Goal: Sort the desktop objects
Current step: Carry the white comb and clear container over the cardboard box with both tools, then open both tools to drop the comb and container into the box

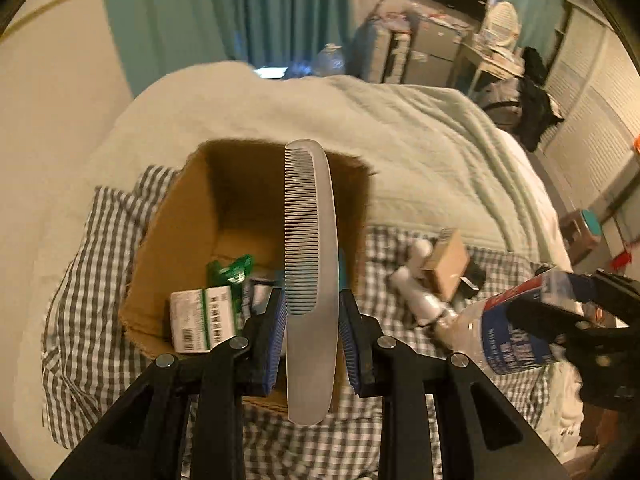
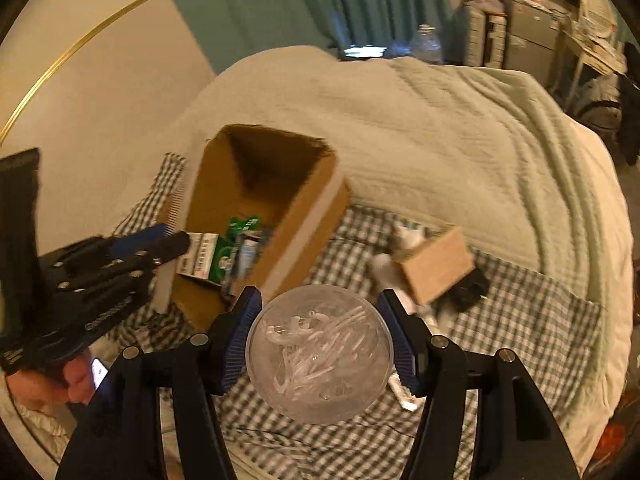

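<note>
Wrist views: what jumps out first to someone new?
A silver comb held upright in the left gripper over the open cardboard box on the checked cloth. The right gripper grips a clear round container of clear plastic bits, just right of that box.

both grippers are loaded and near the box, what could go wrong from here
1. The left gripper holds the long comb near its lower half, so the comb may pivot or catch the cardboard box rim on release.
2. The right gripper holds a smooth round clear container by its sides; it may slip.
3. The two grippers are close beside the box and might bump.
</note>
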`<state>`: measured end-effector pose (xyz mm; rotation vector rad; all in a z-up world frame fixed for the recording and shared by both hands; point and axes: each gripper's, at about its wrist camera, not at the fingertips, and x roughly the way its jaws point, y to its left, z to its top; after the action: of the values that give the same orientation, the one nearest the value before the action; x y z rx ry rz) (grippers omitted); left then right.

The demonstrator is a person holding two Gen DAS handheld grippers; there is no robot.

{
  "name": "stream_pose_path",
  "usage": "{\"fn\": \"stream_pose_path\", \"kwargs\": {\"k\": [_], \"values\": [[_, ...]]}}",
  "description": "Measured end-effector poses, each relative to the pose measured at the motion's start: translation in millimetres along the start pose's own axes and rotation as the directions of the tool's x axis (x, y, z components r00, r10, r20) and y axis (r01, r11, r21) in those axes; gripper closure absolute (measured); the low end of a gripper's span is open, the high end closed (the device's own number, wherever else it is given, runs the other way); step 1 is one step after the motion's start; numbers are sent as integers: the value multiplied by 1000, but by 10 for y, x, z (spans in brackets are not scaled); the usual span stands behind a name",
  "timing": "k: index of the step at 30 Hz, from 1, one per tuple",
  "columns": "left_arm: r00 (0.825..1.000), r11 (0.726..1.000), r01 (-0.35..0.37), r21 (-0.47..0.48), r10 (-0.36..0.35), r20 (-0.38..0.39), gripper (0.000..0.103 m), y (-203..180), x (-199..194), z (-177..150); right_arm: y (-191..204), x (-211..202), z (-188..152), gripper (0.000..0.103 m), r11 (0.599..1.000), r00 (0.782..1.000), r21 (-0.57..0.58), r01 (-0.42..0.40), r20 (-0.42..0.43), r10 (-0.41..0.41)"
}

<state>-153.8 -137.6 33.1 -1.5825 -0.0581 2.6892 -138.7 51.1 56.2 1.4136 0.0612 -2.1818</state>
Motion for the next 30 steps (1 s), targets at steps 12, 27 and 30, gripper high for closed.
{"fn": "stream_pose_path", "kwargs": {"k": [12,27,30], "values": [[996,995,-32,-94,24,-84,76,625,403,-100,748,516,325,43,989,990,-27,-144,-2,144],[997,994,-81,-72,80,-17,27,648,353,-38,519,510,498,28,985,982,47,-163,105,158],[997,995,-74,-63,74,-10,24,544,309,-50,328,420,483,28,991,988,65,-115,107,108]]}}
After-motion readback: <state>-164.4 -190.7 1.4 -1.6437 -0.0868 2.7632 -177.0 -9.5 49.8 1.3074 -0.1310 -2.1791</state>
